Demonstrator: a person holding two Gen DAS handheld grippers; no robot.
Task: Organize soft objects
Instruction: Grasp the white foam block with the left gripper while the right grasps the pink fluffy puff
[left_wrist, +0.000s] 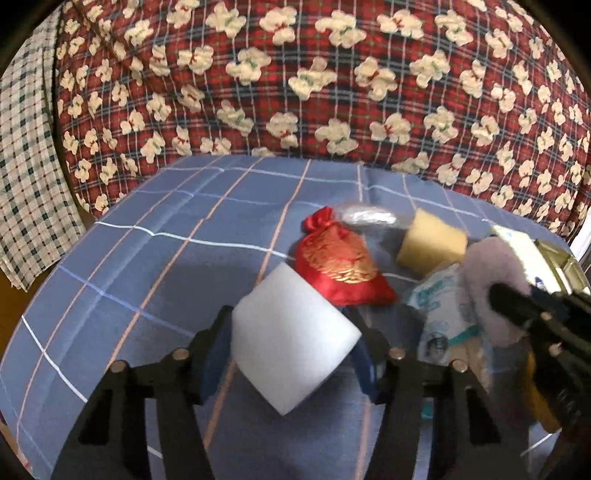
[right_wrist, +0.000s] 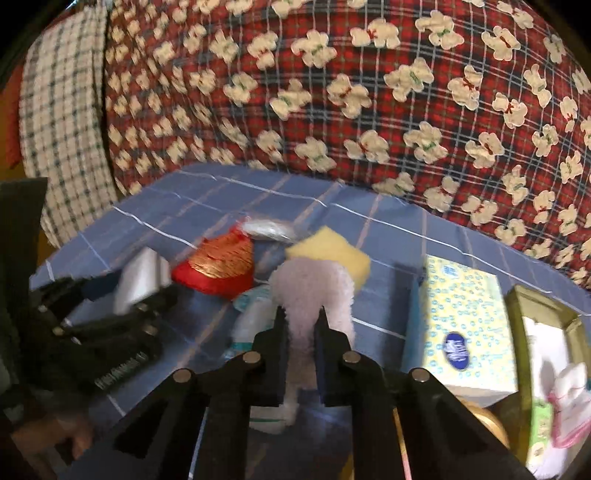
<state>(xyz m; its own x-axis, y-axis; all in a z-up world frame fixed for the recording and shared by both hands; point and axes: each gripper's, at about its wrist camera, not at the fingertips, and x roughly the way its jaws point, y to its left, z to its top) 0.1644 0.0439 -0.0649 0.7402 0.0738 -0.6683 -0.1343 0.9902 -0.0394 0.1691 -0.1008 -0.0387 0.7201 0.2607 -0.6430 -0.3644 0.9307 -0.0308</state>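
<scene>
The left claw (left_wrist: 291, 343) is gripping a white foam block (left_wrist: 291, 343), its jaws pressing both sides, just in front of the red embroidered pouch (left_wrist: 340, 266) lying on the blue checked surface (left_wrist: 147, 240). The right claw (right_wrist: 301, 328) is pinching a fluffy lilac cloth (right_wrist: 314, 288) tightly between its jaws, to the right of the pouch. A yellow sponge (left_wrist: 430, 245) is lying behind and right of the pouch, with a silvery wrapped item (left_wrist: 365, 216) directly behind it. A tissue box (right_wrist: 465, 325) is standing farther right of the pouch, beyond the sponge.
</scene>
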